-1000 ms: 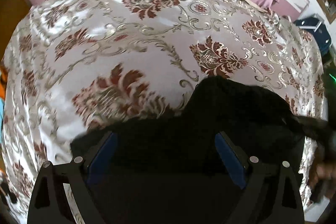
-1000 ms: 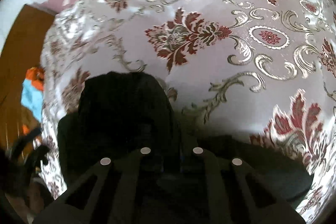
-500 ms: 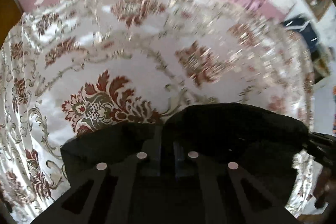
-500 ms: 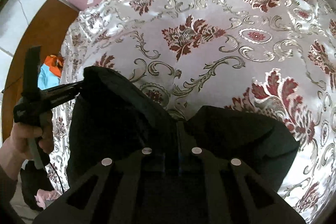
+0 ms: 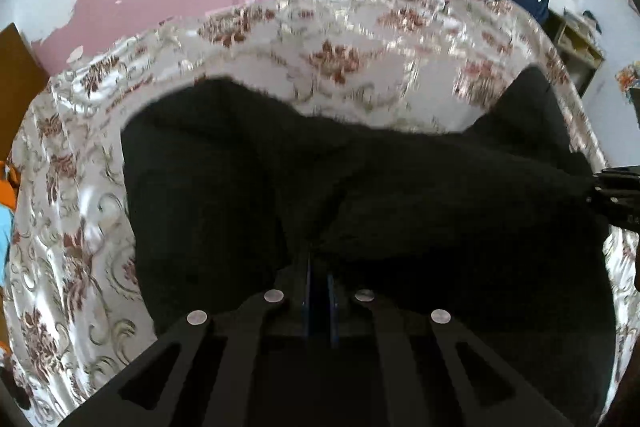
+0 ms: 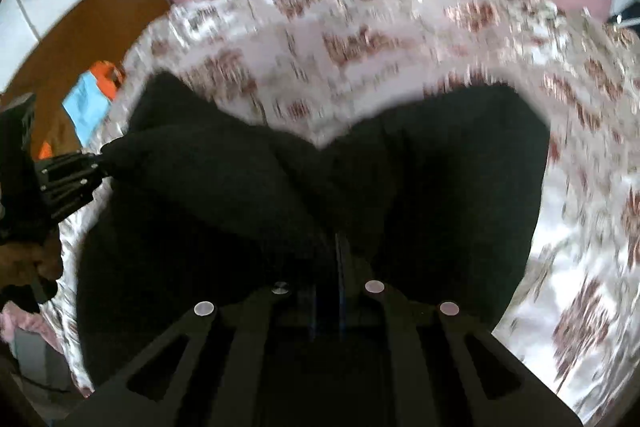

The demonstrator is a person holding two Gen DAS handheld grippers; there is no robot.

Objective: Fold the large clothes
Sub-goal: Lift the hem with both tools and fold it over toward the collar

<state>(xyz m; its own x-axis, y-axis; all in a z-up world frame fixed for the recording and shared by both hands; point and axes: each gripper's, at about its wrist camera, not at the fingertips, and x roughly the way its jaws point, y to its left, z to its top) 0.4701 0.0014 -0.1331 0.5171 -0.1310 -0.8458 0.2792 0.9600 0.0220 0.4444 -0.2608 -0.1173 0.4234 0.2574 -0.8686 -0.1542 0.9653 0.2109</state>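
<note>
Holding: black garment (image 5: 400, 187) lifted over floral bedspread (image 5: 72, 227)
Left gripper (image 5: 319, 267): clamped on the garment
Right gripper (image 6: 334, 247): clamped on the garment

Matt, fuzzy black cloth garment (image 5: 400, 187) on glossy, satin-like floral bedspread (image 5: 80, 227); matt black plastic tool (image 5: 319, 291).
</note>
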